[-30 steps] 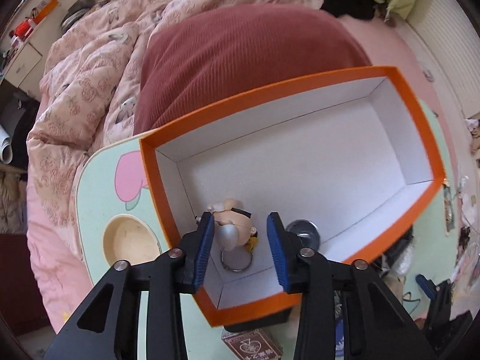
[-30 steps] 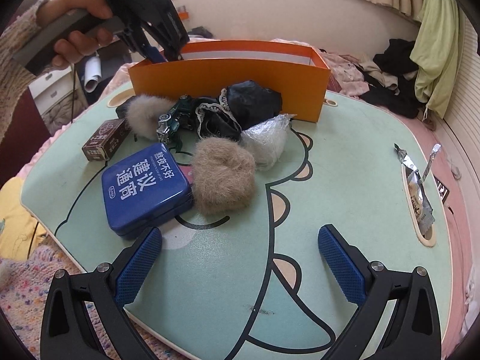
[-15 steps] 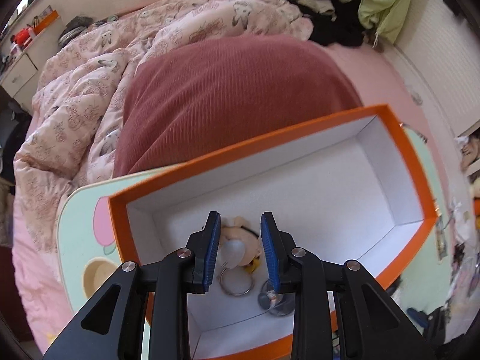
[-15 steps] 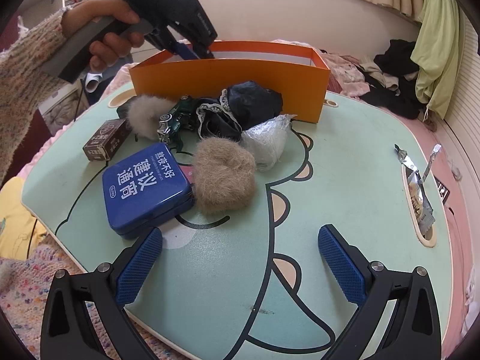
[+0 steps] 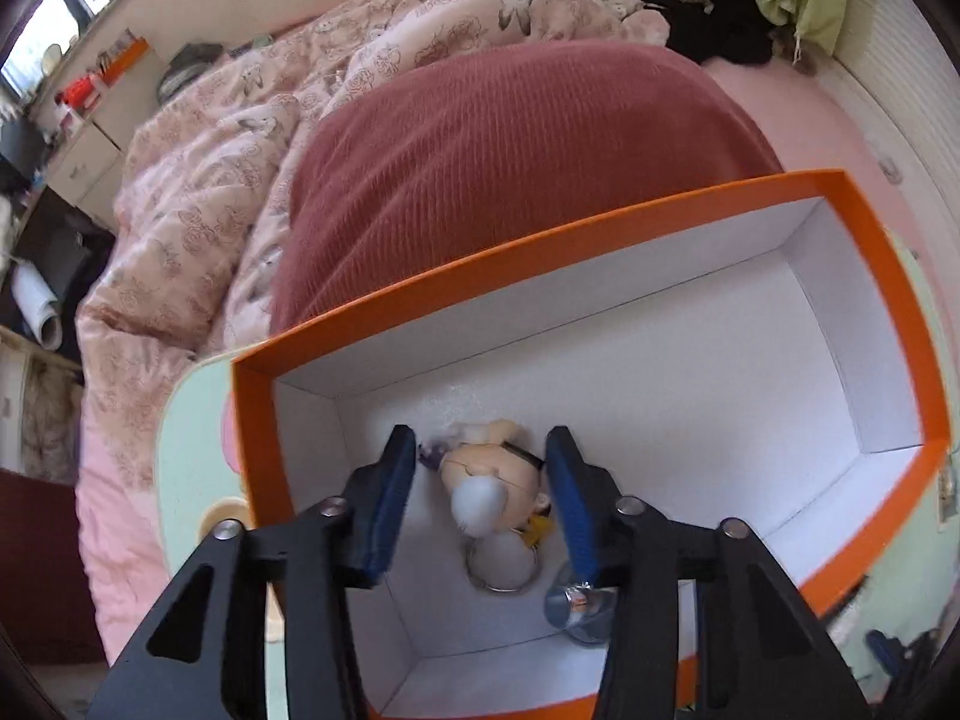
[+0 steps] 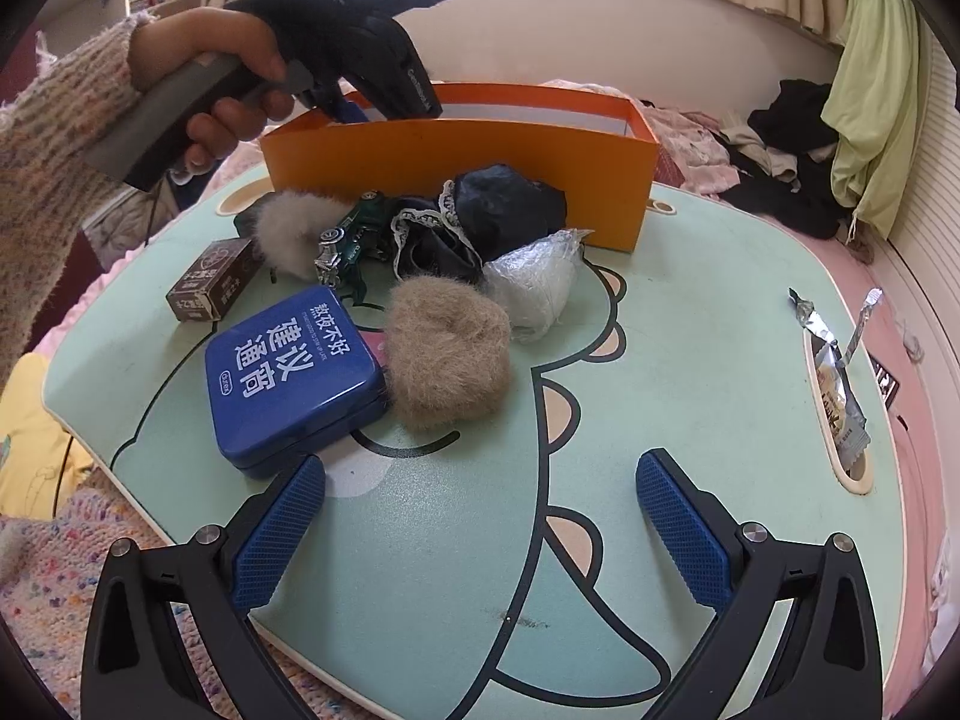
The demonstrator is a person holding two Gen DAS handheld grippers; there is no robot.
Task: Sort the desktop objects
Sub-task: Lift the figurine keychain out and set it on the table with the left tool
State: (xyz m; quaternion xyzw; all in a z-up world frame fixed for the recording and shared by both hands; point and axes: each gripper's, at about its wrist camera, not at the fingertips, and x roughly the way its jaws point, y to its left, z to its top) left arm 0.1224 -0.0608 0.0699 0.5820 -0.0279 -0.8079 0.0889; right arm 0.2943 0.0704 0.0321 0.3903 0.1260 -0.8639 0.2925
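Keychain doll lies on the floor of the orange box, between the pads of the left gripper, whose jaws are opening and no longer press it. A small glass bottle sits beside its ring. Across the green table, the right gripper hovers released and empty, near a blue tin, fur balls and a toy car.
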